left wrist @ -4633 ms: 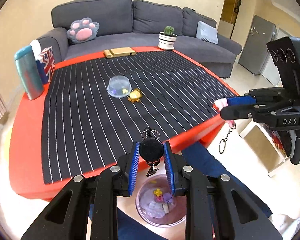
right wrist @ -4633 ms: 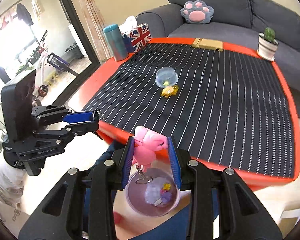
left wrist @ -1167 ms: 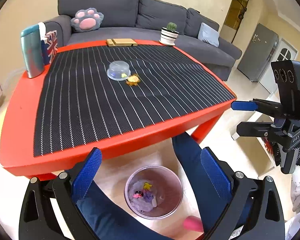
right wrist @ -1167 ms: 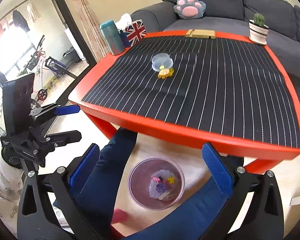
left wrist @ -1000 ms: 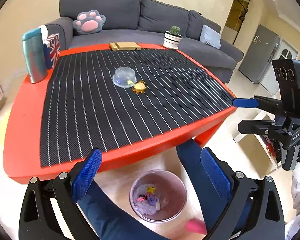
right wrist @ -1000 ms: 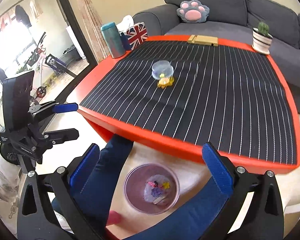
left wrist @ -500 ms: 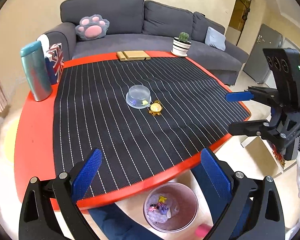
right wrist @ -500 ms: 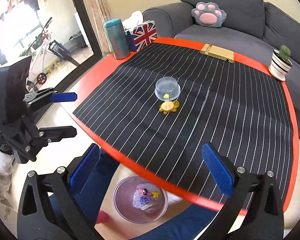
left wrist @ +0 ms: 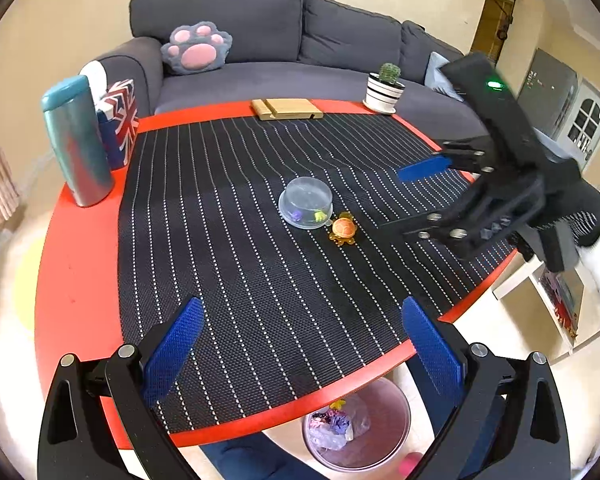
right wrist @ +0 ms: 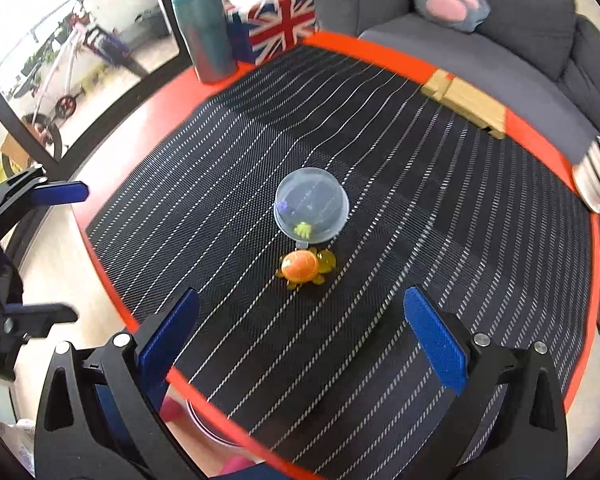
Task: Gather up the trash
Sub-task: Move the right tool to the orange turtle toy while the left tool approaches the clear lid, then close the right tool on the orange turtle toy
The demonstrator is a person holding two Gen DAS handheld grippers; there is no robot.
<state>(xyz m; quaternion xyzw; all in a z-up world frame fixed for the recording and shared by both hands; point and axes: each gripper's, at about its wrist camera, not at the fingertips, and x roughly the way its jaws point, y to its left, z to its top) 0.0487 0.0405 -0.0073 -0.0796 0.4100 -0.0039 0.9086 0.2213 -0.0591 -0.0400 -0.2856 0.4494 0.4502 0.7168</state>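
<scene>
Both claws are released and carry nothing. The left claw (left wrist: 300, 348) hovers over the near edge of the red worktop (left wrist: 80, 264). The right claw (right wrist: 300, 336) hovers above the striped mat (right wrist: 440, 208), just short of the orange turtle toy (right wrist: 302, 266). The turtle toy lies on the mat, touching the near rim of the clear dome lid (right wrist: 311, 208). The trash bin (left wrist: 356, 428) stands on the floor below the worktop's near edge, with small items inside.
</scene>
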